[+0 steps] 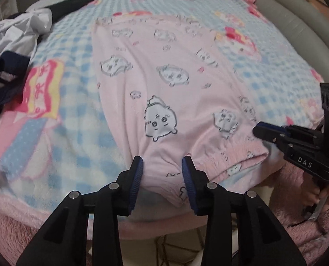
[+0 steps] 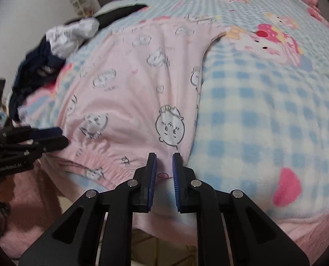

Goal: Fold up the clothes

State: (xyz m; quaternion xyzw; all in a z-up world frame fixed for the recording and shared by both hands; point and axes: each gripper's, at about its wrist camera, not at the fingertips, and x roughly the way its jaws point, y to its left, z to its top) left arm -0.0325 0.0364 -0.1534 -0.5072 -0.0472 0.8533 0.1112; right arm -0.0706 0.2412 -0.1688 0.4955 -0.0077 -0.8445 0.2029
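Pink pyjama trousers (image 1: 164,82), laid flat on bed (image 2: 264,115) ahead of both fingers, folding barely begun: left gripper (image 1: 162,161) half-open astride waistband, right gripper (image 2: 164,161) narrowly pinching its hem; heap of clothes (image 1: 11,51) unfolded.

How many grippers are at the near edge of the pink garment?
2. The left gripper stands open at the near left edge of the pink garment. The right gripper sits at its near right edge, with cloth between its pads.
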